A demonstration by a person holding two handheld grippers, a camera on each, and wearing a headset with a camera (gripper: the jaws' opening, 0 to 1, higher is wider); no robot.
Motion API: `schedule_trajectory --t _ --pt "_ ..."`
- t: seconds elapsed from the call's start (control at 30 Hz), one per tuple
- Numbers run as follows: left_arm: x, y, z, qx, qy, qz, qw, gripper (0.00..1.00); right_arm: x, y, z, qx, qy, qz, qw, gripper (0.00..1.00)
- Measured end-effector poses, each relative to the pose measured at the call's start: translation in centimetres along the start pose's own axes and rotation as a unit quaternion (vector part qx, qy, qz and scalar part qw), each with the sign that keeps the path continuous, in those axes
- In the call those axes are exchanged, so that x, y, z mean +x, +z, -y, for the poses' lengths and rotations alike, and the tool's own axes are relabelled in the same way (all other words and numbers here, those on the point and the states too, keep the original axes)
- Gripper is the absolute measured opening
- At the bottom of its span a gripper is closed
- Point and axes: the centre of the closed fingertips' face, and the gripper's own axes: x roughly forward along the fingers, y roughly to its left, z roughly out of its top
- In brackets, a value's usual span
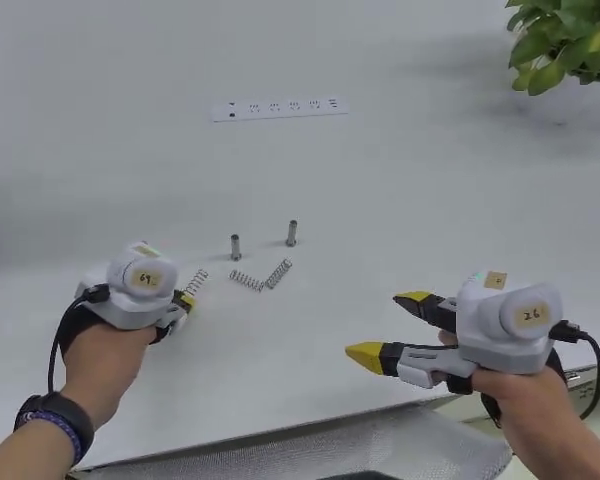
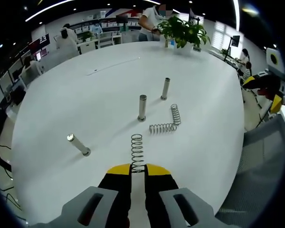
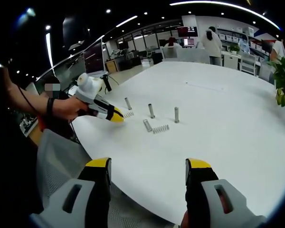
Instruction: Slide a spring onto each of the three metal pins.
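Left gripper view: my left gripper (image 2: 137, 168) pinches a light, bendy spring (image 2: 137, 149) by its end, near the middle pin (image 2: 142, 108); right gripper (image 3: 148, 164) gapes.

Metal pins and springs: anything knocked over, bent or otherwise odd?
Nothing stands out. The three short silver metal pins stand upright, two small coiled steel springs lie flat beside them, and the left tongs grip a third spring by its end.
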Motion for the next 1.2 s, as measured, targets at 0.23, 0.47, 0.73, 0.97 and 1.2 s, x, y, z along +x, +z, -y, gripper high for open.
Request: schedule_trajectory --t 0.23,0.47,0.73,0.97,1.2 --pt "-1.1 -0.1 -0.1 0.003 0.002 0.005 1.0 0.02 0.0 -0.1 -0.2 0.0 0.001 0.0 1.0 0.62" --pt "-2.2 -0.2 0.1 0.013 0.002 0.008 0.9999 0.02 0.2 0.0 -0.3 -0.005 0.007 0.0 1.0 0.63" --pt "-3.6 -0.3 0.3 0.029 0.004 0.012 0.9995 0.02 0.7 0.4 -0.5 -0.011 0.018 0.001 0.9998 0.63" --pt "-4.6 0.4 1.3 0.043 -0.002 0.021 0.9989 0.02 1.2 0.8 -0.8 -0.01 0.031 0.004 0.9995 0.63" --pt "-5.2 1.0 2.8 0.066 -0.012 0.027 0.9974 0.02 1.7 1.0 -1.4 -0.014 0.043 0.002 0.999 0.63"
